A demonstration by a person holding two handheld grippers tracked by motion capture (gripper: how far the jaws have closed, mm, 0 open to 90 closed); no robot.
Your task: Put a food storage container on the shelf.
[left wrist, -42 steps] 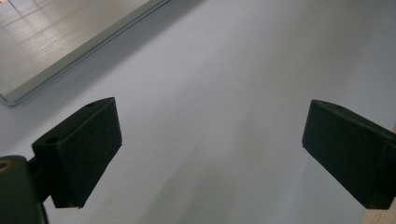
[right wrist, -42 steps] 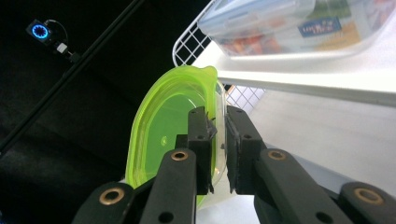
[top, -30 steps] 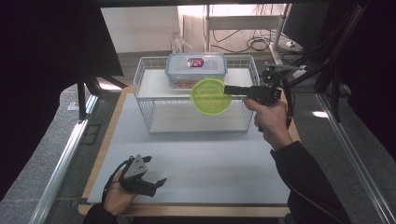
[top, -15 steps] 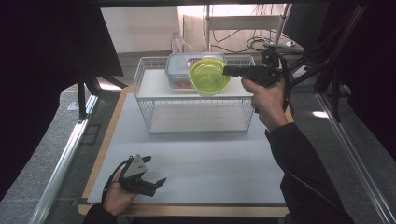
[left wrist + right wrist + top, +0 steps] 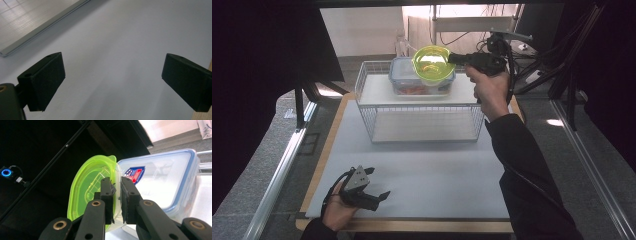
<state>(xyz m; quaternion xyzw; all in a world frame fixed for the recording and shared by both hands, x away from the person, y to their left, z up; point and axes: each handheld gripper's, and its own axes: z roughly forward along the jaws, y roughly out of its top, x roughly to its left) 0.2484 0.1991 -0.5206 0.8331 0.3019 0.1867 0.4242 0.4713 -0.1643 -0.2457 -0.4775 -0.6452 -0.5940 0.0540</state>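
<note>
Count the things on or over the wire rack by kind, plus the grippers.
Green bowl: 1, held over the box.
Clear box with blue-rimmed lid: 1.
Wire rack: 1.
Grippers: 2, the left gripper and the right gripper.
Total: 5.

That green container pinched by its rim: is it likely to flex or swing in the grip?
The green container looks thin, translucent plastic, so probably light and slightly flexible. The right gripper clamps only its rim, so it may pivot or slip if jolted. Its shiny surface looks smooth, likely slippery on the clear lidded box.
</note>
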